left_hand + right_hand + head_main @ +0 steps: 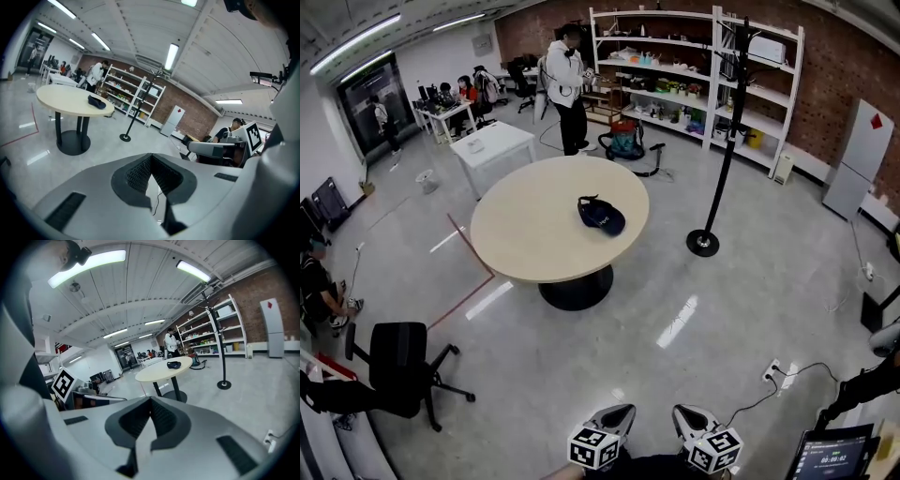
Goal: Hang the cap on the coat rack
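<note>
Beige and round, the surface (534,234) stands mid-room in the head view, with the dark cap (601,215) lying on its right half. The black coat rack (727,141) stands on the floor to the right of it, well apart from the cap. A person (565,84) stands beyond the surface, by the white shelving (675,75). A black office chair (398,361) sits off to the left and a floor socket (772,371) with its cable to the right. The left gripper (617,415) and right gripper (686,415) sit side by side at the bottom edge, far from the cap.

The left gripper view shows its jaws pressed together on nothing. The cap is far off on the surface, with the rack beyond.

The right gripper view shows its jaws likewise pressed together and empty. The cap lies on the surface ahead, and the rack stands to the right.
</note>
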Action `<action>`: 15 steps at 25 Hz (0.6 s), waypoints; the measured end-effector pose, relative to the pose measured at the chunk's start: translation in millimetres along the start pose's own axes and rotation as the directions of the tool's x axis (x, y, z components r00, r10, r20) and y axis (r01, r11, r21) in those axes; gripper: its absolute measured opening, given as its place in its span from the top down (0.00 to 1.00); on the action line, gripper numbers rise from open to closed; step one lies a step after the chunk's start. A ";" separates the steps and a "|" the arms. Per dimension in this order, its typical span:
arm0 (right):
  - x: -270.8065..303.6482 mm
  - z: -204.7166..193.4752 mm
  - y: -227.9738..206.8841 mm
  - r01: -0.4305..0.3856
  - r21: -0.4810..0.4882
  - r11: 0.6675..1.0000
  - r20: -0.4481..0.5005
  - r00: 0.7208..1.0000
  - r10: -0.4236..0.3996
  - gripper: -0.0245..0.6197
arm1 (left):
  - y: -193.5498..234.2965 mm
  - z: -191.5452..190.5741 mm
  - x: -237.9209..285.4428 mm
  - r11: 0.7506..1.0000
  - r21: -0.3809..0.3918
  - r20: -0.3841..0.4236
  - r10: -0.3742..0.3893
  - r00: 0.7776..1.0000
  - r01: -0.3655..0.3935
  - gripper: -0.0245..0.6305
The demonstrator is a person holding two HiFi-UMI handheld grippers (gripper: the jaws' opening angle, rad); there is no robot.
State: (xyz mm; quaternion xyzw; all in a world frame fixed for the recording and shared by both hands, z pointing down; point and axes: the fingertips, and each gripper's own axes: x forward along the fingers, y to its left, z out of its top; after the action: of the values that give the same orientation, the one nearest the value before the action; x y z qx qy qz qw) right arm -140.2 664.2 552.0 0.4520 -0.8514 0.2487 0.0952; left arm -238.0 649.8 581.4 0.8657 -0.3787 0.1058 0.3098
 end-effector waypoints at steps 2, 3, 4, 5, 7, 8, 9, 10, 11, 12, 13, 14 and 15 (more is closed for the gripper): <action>16.9 3.7 6.7 -0.012 -0.005 1.000 -0.014 1.000 0.012 0.95 | 21.2 2.2 -2.1 1.000 -0.025 -0.001 0.013 1.000 -0.013 0.96; 24.2 5.2 9.7 -0.019 -0.011 1.000 -0.024 1.000 0.019 0.95 | 30.0 3.3 -2.8 0.999 -0.037 -0.001 0.020 1.000 -0.020 0.96; 30.7 7.0 12.3 -0.026 -0.017 1.000 -0.033 0.999 0.026 0.95 | 37.3 5.1 -3.3 0.999 -0.047 0.000 0.027 1.000 -0.027 0.96; 36.4 9.6 14.4 -0.034 -0.022 0.999 -0.042 0.999 0.033 0.95 | 42.9 7.8 -3.5 0.998 -0.056 0.002 0.033 0.999 -0.033 0.96; 46.3 15.6 16.9 -0.047 -0.028 0.998 -0.058 0.997 0.046 0.95 | 49.9 14.8 -3.3 0.997 -0.069 0.006 0.041 0.999 -0.041 0.96; 50.7 17.6 16.9 -0.052 -0.027 0.998 -0.066 0.997 0.050 0.95 | 52.2 17.5 -2.8 0.996 -0.075 0.006 0.044 0.999 -0.044 0.96; 55.0 18.5 16.2 -0.055 -0.022 0.998 -0.074 0.996 0.053 0.95 | 54.2 19.1 -2.3 0.996 -0.080 0.006 0.048 0.999 -0.047 0.96; 59.2 18.5 15.0 -0.057 -0.016 0.998 -0.081 0.995 0.055 0.95 | 56.4 19.7 -1.9 0.995 -0.086 0.005 0.052 0.999 -0.052 0.96; 63.7 18.0 13.6 -0.059 -0.009 0.998 -0.087 0.994 0.058 0.95 | 59.0 19.8 -1.8 0.994 -0.091 0.005 0.058 0.998 -0.058 0.96; 68.7 17.4 12.7 -0.065 -0.004 0.998 -0.093 0.994 0.064 0.95 | 62.3 19.8 -2.0 0.993 -0.096 0.006 0.067 0.998 -0.066 0.96; 74.8 17.2 12.1 -0.074 -0.002 0.997 -0.098 0.992 0.074 0.95 | 66.8 20.2 -2.2 0.992 -0.101 0.007 0.078 0.997 -0.077 0.96; 82.3 17.8 11.8 -0.088 -0.002 0.996 -0.102 0.991 0.087 0.95 | 72.5 21.6 -1.9 0.990 -0.105 0.009 0.092 0.996 -0.090 0.96; 90.9 19.8 10.9 -0.104 -0.006 0.995 -0.105 0.989 0.103 0.95 | 79.4 24.4 -0.8 0.988 -0.108 0.012 0.108 0.994 -0.106 0.96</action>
State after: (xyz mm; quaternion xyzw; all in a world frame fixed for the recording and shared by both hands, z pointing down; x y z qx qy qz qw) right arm -200.1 593.6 566.5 0.3929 -0.8689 0.2719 0.1292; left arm -297.0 593.9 598.1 0.8271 -0.4324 0.0942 0.3464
